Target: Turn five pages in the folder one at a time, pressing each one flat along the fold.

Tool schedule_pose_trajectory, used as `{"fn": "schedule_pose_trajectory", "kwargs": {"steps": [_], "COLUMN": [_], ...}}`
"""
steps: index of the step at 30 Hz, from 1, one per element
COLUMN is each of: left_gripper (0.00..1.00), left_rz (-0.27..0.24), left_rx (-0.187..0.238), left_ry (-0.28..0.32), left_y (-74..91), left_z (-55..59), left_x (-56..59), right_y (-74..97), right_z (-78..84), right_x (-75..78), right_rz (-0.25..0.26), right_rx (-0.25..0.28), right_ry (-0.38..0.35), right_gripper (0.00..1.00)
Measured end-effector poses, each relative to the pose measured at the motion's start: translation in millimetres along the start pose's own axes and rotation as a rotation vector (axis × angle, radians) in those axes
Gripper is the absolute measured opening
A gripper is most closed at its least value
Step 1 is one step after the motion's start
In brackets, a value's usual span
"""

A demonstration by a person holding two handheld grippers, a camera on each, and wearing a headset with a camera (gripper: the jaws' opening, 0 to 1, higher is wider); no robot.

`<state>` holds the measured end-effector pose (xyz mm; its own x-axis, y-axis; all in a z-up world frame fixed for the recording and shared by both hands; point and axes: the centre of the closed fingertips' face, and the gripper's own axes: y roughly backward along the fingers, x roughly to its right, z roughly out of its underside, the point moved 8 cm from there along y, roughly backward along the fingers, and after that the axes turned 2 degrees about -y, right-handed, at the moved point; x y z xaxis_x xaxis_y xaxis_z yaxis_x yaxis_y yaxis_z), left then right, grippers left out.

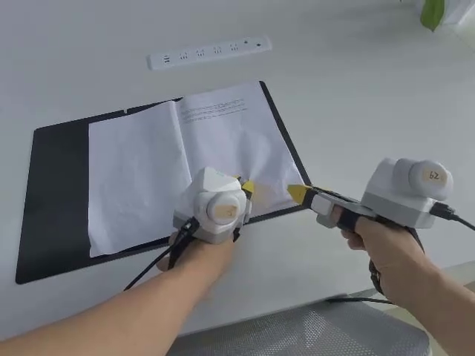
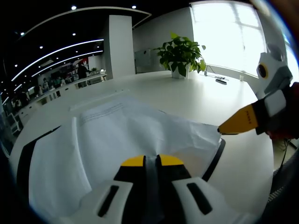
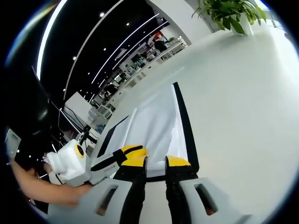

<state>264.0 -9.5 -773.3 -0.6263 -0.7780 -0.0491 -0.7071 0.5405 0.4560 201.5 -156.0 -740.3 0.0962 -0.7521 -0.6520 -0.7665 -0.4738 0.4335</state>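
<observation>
While the shut, empty fingers of the left gripper [image 1: 247, 187] are rested on the page [image 1: 237, 141], its corner seems pinched by the right gripper [image 1: 297, 193]; lifting it leftward is called for.

Power strip [image 1: 209, 53] behind folder [image 1: 56, 215]; open desk [image 1: 371, 111] to its R.

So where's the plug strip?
In the head view, the white power strip lies on the table, just beyond the open folder's far edge.

Black folder [image 1: 56, 215], white pages [image 1: 137, 174], yellow-tipped white left gripper [image 1: 247, 187] and right gripper [image 1: 297, 193], white table [image 1: 356, 96].
</observation>
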Motion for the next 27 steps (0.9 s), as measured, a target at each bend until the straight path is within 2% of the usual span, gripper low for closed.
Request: {"fn": "schedule_pose_trajectory", "kwargs": {"steps": [6,12,17,22,27], "left_gripper": [0.08,0.08,0.08,0.09,0.1], "left_rz": [-0.001,-0.001,-0.003,-0.003,0.018], "left_rx": [0.0,-0.001,0.001,0.004,-0.004], "left_ry": [0.002,-0.001,0.0,0.007,-0.02], "left_y": [-0.9,-0.8,-0.2,0.3,4.0], "left_z": [-0.5,-0.5,-0.8,-1.1,-1.2], "left_x": [0.3,0.2,0.4,1.0,1.1], "right_y": [-1.3,-2.6,-1.9,-2.0,0.9], "right_z": [-0.7,-0.9,-4.2,-6.7,-8.2], "right_x": [4.8,5.3,0.6,-3.3,-7.0], "right_rz": [0.023,0.035,0.011,0.005,-0.005], "right_rx": [0.013,0.03,0.049,0.047,0.052], "right_ry": [-0.016,-0.034,-0.043,-0.022,-0.011], "right_gripper": [0.01,0.0,0.0,0.0,0.0]}}
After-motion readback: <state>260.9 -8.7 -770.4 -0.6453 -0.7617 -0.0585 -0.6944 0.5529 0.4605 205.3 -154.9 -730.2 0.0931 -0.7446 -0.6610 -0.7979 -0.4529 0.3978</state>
